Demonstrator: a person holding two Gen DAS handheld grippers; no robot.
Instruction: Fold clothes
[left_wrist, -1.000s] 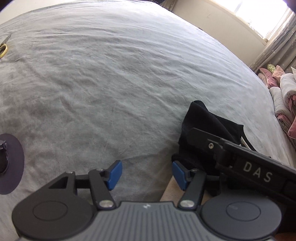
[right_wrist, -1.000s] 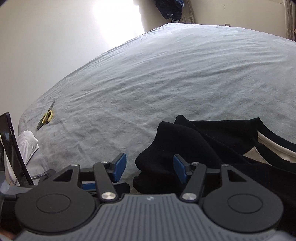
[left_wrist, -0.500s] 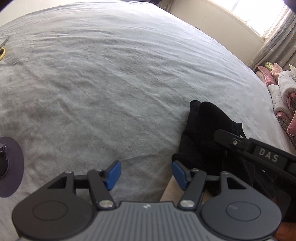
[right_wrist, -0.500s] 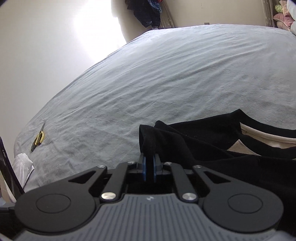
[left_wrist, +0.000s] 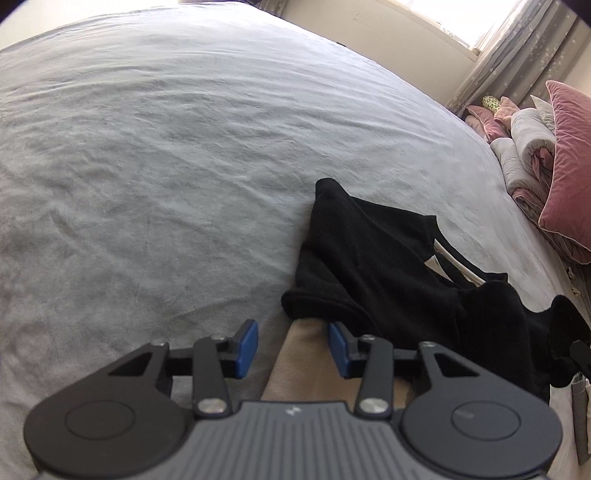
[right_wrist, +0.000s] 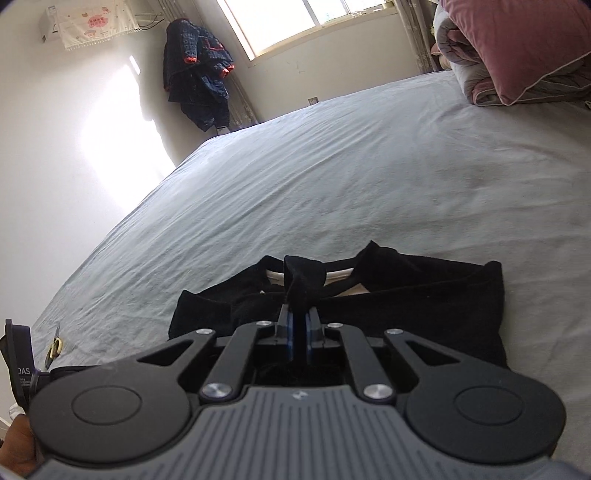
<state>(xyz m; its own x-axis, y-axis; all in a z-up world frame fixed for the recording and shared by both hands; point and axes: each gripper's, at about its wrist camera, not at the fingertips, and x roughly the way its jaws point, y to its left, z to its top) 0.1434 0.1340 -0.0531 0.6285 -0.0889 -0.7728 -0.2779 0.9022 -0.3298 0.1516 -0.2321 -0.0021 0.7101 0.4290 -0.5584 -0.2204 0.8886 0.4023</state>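
The black garment (left_wrist: 388, 266) ran behind the left gripper's body; pink pillows (left_wrist: 569, 177) beyond it were cropped.

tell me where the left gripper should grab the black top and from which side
Take the rolled black hem of the black top, the edge nearest the left gripper, coming straight ahead along the bed. It bulges off the beige layer, so a pad can likely slip under. The right gripper already pinches a fold.

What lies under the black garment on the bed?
Under the black garment, a beige layer sticks out at the near edge, on the grey bedsheet. How far it reaches underneath is covered.
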